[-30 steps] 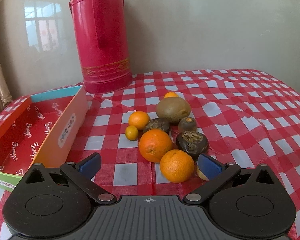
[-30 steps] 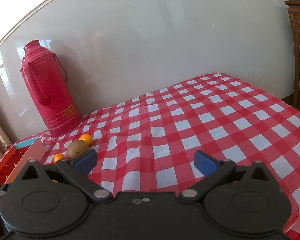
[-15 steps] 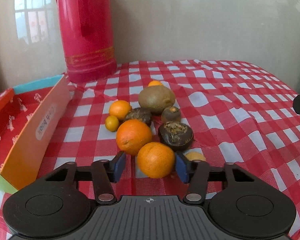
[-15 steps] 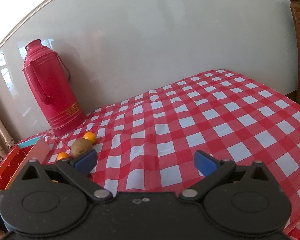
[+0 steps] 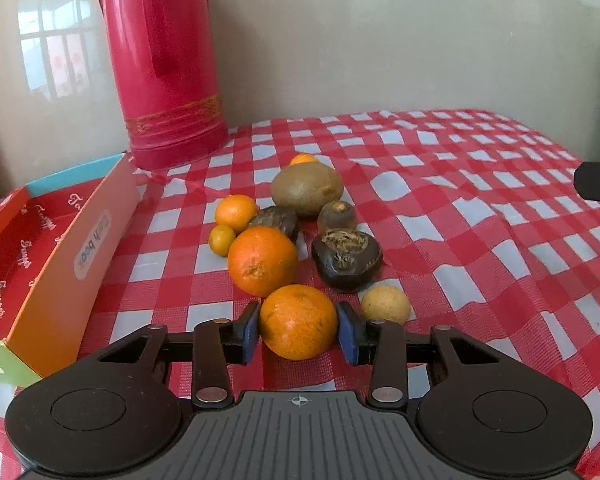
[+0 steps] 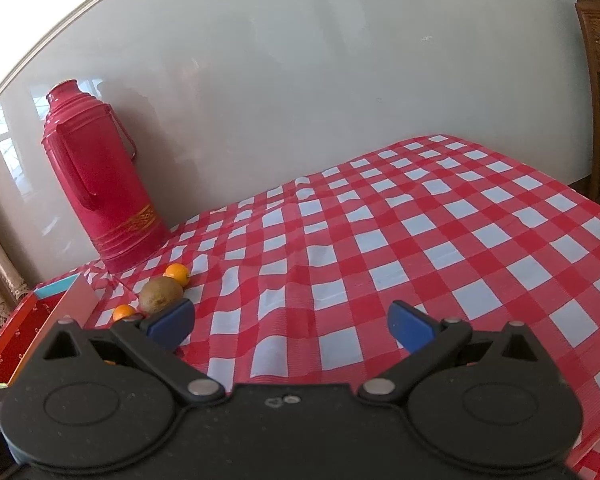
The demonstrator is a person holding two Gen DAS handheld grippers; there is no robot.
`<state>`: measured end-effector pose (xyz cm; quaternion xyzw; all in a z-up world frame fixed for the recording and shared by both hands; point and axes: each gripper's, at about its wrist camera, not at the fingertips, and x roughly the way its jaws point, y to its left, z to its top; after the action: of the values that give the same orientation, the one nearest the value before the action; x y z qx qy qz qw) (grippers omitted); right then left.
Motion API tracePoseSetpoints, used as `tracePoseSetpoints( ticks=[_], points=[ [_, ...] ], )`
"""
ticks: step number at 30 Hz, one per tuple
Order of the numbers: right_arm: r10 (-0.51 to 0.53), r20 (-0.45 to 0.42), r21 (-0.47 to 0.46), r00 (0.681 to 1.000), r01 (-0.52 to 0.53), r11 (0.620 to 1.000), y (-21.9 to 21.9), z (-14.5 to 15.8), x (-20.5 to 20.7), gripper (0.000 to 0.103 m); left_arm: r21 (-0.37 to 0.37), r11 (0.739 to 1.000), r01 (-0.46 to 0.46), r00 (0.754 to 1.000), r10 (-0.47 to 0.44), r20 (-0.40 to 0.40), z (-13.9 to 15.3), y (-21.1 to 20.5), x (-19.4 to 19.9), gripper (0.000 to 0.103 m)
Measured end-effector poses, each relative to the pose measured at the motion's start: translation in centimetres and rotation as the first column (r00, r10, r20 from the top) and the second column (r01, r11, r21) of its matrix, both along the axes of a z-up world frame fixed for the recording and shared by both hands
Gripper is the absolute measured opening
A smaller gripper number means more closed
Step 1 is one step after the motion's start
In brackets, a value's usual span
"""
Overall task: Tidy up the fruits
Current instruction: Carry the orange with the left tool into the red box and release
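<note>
One orange (image 5: pixel 298 322), nearest the table's front edge in a cluster of fruit, sits between the blue pads (image 5: pixel 251 332) of the left gripper (image 5: pixel 299 333), whose jaws are closing on its widest part and seem just about touching. It looks firm, round and fairly light, so a grip across the middle should hold, though it could roll. Left of the fruit lies an open box (image 5: pixel 66 264) by the table's left edge; the right gripper (image 6: pixel 291 322) hangs spread wide over bare cloth.
</note>
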<state>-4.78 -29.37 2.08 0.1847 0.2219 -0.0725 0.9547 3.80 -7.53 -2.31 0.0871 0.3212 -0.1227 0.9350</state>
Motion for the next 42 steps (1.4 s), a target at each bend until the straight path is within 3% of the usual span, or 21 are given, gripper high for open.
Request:
tracePoseSetpoints(
  ticks=[5,14,18,22,26,31,34,40,42],
  points=[
    [0.006,-0.001,0.005,1.0,-0.006,1.0,-0.1,-0.1,0.1,0.097,0.003,1.0,0.019,1.0,-0.019,0.019,0.1,-0.3,-0.4,0.039],
    [-0.002,0.001,0.014,1.0,0.002,1.0,-0.1,-0.1,-0.1,0.097,0.113,0.993,0.03,0.989,-0.046,0.142,1.1,-0.8,-2.0,0.039],
    [0.004,-0.002,0.011,1.0,-0.004,1.0,0.3,-0.1,0.0,0.097,0.106,0.993,-0.048,0.979,0.025,0.201,2.3,1.0,-1.7,0.039],
    [0.02,-0.003,0.008,1.0,-0.02,1.0,1.0,0.0,0.4,0.097,0.079,0.981,-0.174,0.952,0.147,0.267,4.0,4.3,-1.1,0.039],
    [0.05,-0.009,0.003,0.999,-0.049,0.999,2.3,0.0,1.1,0.097,0.033,0.943,-0.331,0.918,0.313,0.244,4.8,9.2,1.0,0.039],
    [0.097,-0.017,-0.008,0.995,-0.097,0.995,4.4,0.1,2.1,0.097,0.002,0.862,-0.506,0.857,0.503,0.114,4.1,15.8,4.6,0.039],
    [0.122,-0.027,-0.012,0.992,-0.122,0.992,5.7,-0.1,2.8,0.097,0.009,0.827,-0.562,0.826,0.561,0.055,3.3,18.8,6.4,0.04],
    [0.17,-0.054,-0.017,0.984,-0.171,0.985,8.0,-0.5,4.1,0.097,0.041,0.801,-0.597,0.802,0.596,0.033,2.7,20.3,7.4,0.04],
    [0.176,-0.061,-0.018,0.982,-0.178,0.984,8.4,-0.6,4.4,0.097,0.044,0.804,-0.593,0.805,0.593,0.03,2.9,20.3,7.2,0.045]
  ],
)
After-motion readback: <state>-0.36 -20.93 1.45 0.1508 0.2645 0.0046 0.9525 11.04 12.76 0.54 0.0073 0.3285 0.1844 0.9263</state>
